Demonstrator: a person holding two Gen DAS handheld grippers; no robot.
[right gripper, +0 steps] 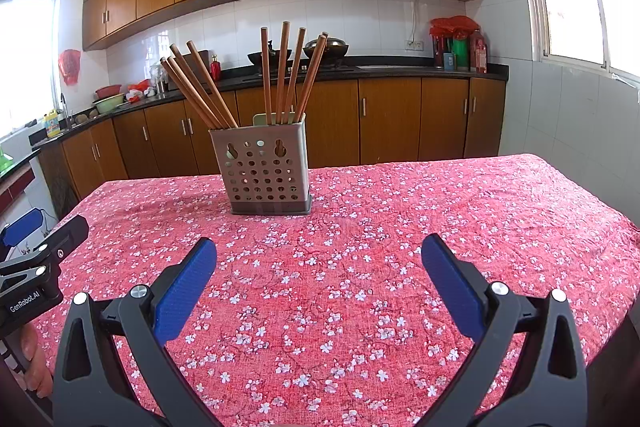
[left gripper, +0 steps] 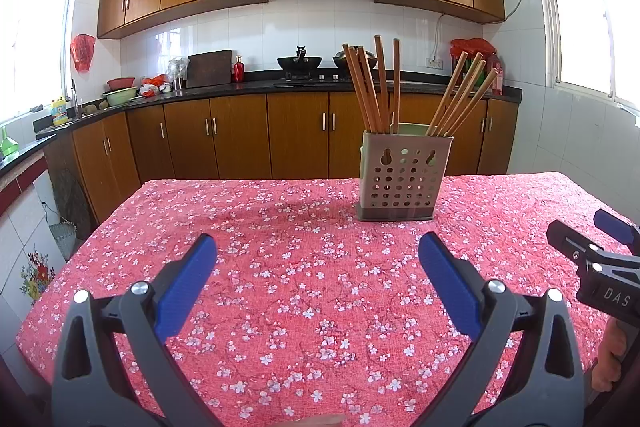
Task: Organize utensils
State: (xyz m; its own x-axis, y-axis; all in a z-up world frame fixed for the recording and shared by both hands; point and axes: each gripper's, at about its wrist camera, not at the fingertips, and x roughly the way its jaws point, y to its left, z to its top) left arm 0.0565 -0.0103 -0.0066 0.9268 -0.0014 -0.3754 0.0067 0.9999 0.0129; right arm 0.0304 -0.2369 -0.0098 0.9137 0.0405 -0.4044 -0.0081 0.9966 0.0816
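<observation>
Both left tongs (left gripper: 318,245) and right tongs (right gripper: 319,247) spread wide, empty, above the surface (right gripper: 440,227). Ahead, well apart: perforated holder (right gripper: 267,167) standing upright, chopsticks (right gripper: 280,75) inside.

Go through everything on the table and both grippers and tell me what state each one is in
Left gripper: open, empty, above the tablecloth.
Right gripper: open, empty.
Grey perforated utensil holder: upright on the red floral tablecloth.
Brown wooden chopsticks: standing in the holder, in two leaning bunches.
</observation>
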